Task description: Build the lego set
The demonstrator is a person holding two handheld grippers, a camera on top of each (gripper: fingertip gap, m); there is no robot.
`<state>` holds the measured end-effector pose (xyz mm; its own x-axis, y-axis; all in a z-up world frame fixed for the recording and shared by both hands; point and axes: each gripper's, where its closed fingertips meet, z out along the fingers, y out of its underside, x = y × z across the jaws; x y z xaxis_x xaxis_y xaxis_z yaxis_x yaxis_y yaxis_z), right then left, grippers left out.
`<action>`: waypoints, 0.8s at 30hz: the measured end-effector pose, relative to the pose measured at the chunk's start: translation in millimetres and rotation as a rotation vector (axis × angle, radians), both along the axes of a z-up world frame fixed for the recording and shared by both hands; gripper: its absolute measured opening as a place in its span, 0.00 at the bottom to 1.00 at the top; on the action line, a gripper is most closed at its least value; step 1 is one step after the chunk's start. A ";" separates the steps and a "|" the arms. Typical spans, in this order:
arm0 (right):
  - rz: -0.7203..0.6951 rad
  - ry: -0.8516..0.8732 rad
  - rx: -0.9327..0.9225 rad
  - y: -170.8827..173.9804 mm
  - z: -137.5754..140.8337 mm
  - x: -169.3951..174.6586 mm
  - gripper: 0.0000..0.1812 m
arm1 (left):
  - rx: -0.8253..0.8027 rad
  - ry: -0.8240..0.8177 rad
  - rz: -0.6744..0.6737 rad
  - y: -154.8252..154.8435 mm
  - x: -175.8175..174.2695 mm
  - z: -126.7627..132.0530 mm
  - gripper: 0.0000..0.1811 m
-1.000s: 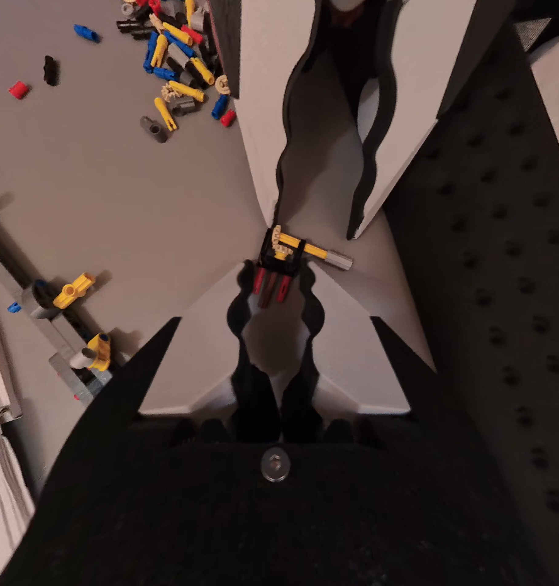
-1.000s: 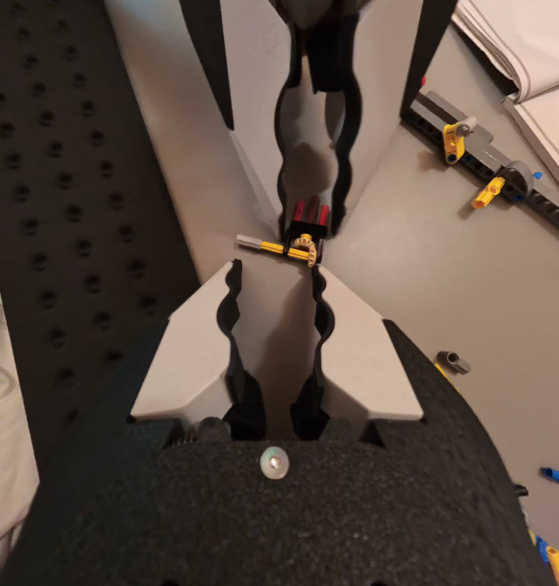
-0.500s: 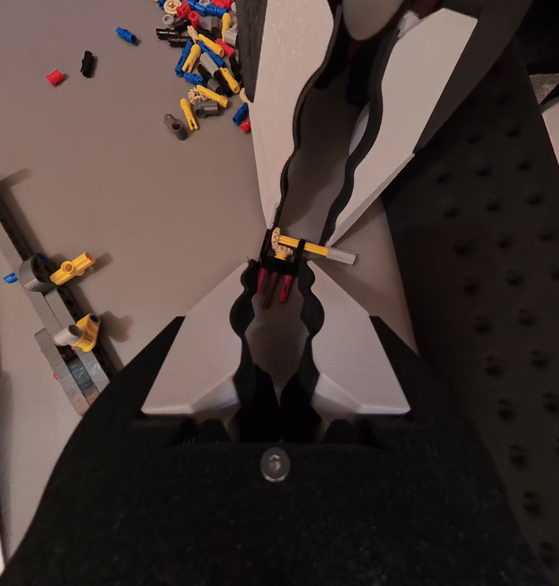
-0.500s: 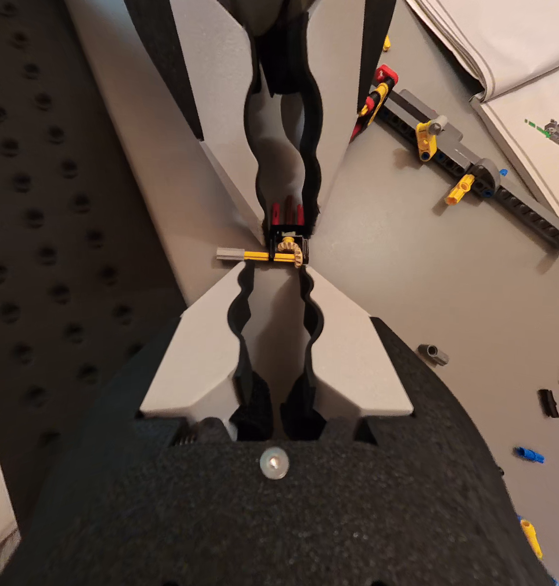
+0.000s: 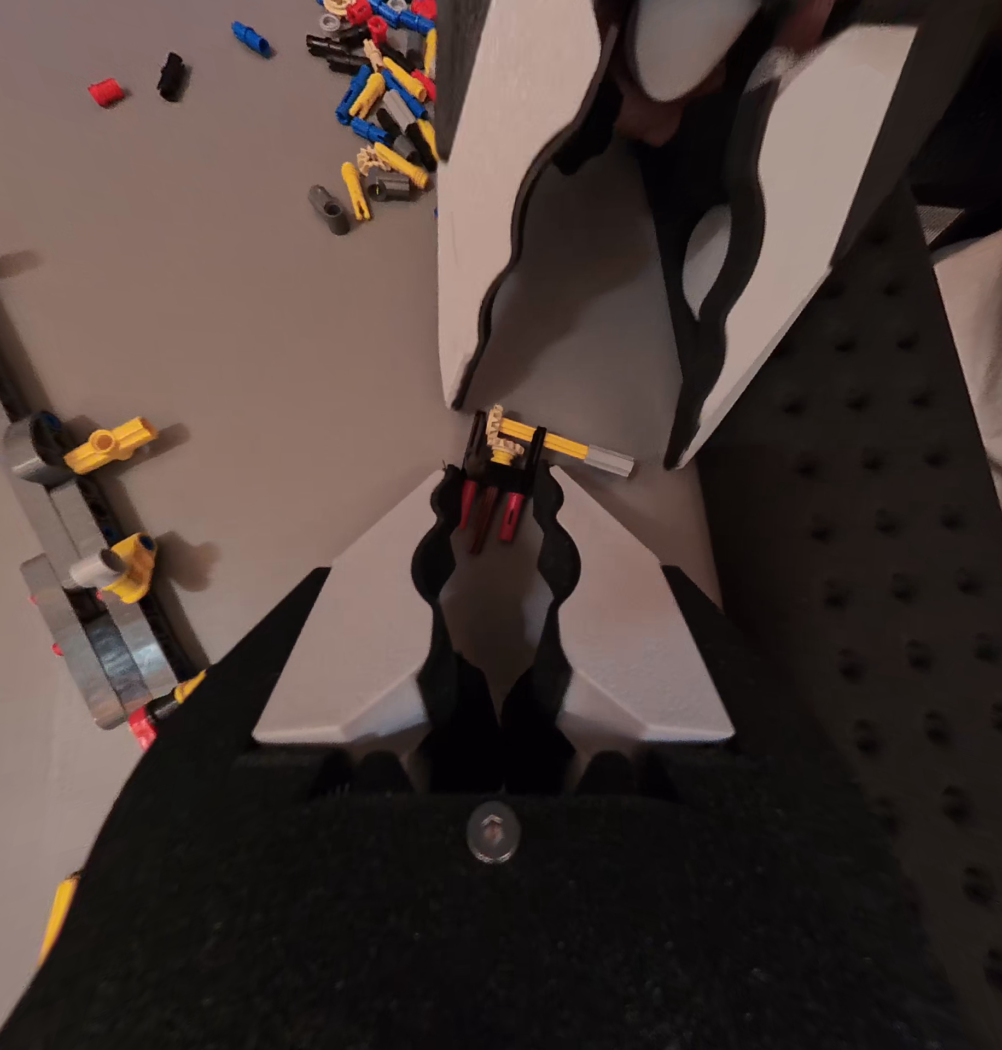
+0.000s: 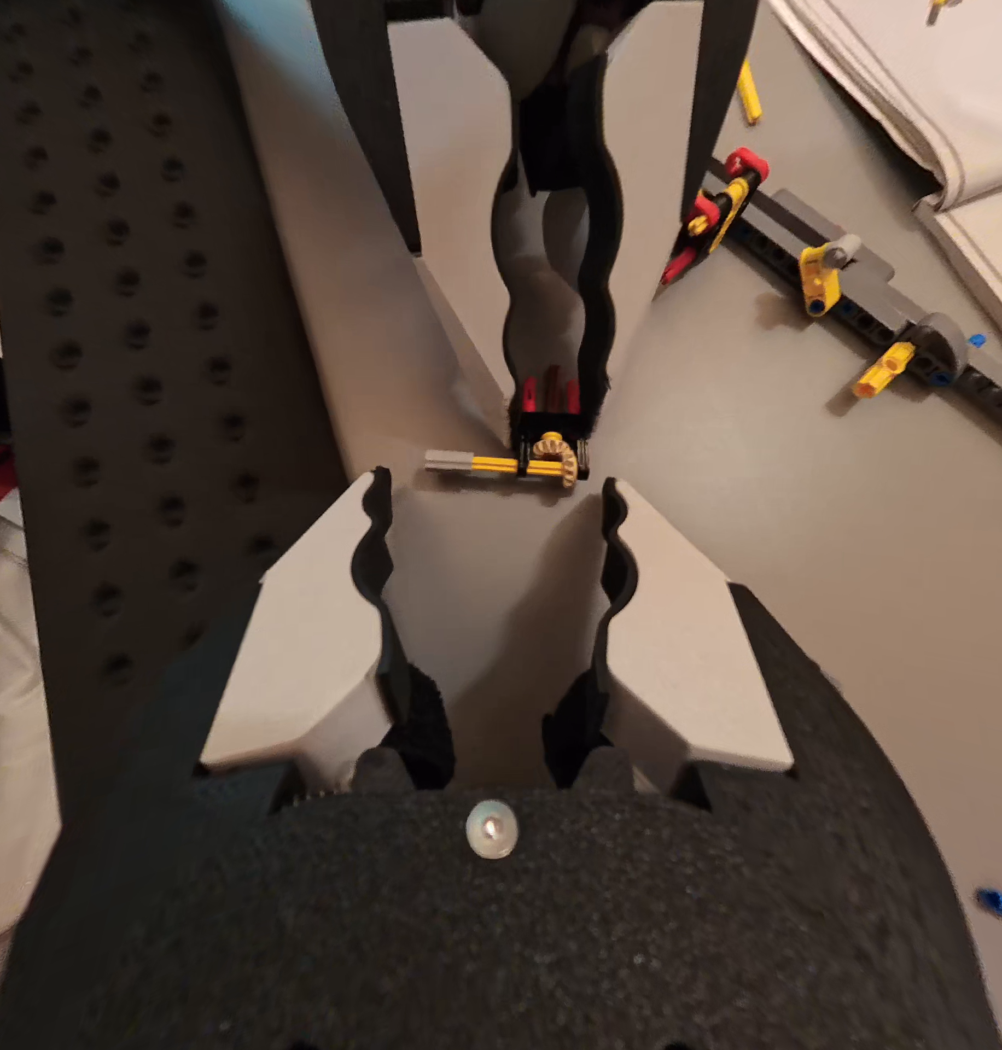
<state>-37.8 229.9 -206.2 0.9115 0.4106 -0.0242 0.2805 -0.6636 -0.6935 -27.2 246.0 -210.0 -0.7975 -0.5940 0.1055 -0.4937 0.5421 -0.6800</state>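
Note:
My left gripper (image 5: 496, 483) is shut on a small lego assembly (image 5: 501, 471): a black frame with red pins, tan gears and a yellow axle (image 5: 555, 440) that ends in a grey sleeve (image 5: 609, 459). The right wrist view shows the assembly (image 6: 550, 449) held at the left gripper's tips, with the axle (image 6: 493, 466) sticking out to the left. My right gripper (image 6: 494, 480) is open and empty. Its fingertips (image 6: 379, 477) stand just in front of the axle, apart from it. In the left wrist view it (image 5: 564, 434) comes in from above, with its jaws to either side of the axle.
A long grey and black beam with yellow connectors (image 5: 78, 540) lies on the grey table; it also shows in the right wrist view (image 6: 862, 301). A pile of loose pieces (image 5: 385, 85) lies far left. A black perforated mat (image 5: 857, 568) borders the table. An open booklet (image 6: 913, 85) lies far right. The tips of both grippers are at nearly the same place.
My right gripper narrowed at the axle half a second ago and has now opened wide. My left gripper still holds the assembly in the same place.

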 end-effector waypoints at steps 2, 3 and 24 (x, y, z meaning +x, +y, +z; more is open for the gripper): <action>0.006 -0.008 -0.016 3.2 -4.7 0.3 0.41 | -0.012 0.011 0.012 -0.1 0.3 0.3 0.13; 0.013 -0.010 -0.009 4.7 -4.7 -0.2 0.39 | -0.014 0.014 0.013 -0.3 0.2 0.2 0.13; 0.119 -0.011 0.050 5.3 -4.8 -4.9 0.31 | 0.003 -0.045 -0.042 -5.9 -2.0 -1.4 0.13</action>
